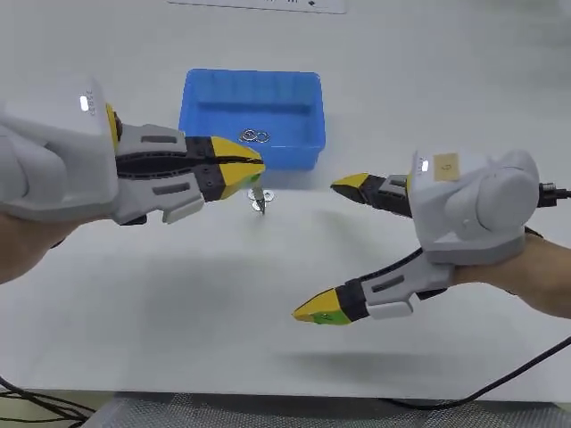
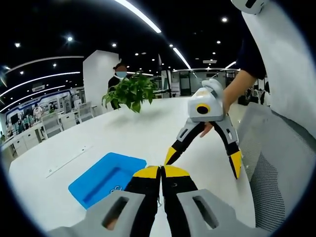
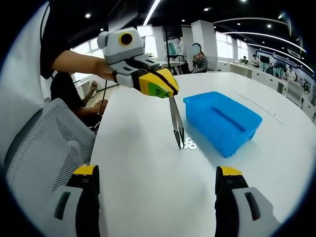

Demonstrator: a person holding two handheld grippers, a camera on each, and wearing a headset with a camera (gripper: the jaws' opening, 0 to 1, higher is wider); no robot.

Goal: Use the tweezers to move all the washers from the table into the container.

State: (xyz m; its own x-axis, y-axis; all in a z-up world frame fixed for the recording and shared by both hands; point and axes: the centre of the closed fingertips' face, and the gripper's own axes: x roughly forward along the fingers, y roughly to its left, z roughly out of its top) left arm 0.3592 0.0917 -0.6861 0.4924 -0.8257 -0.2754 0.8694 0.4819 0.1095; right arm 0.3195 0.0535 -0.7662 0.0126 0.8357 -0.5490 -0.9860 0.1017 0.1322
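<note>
Blue container point(image 1: 303, 134) already with about 2 washers point(image 1: 254, 135) inside; at least 2 loose washers point(image 3: 189, 144) left on the tabletop point(image 3: 143, 192) just beside it. Left gripper point(image 1: 254, 165) jaws clamped on tweezers point(image 3: 175, 121), tips at those loose washers; right gripper point(image 1: 317, 250) jaws wide apart, empty. Exact counts blurred; tip contact unclear.

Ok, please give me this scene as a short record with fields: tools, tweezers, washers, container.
left tool: shut on tweezers
right tool: open, holding nothing, above table
tweezers: pointing down, tips at loose washers
loose washers: on table, in front of container
container: blue, open top
stored washers: inside container
</note>
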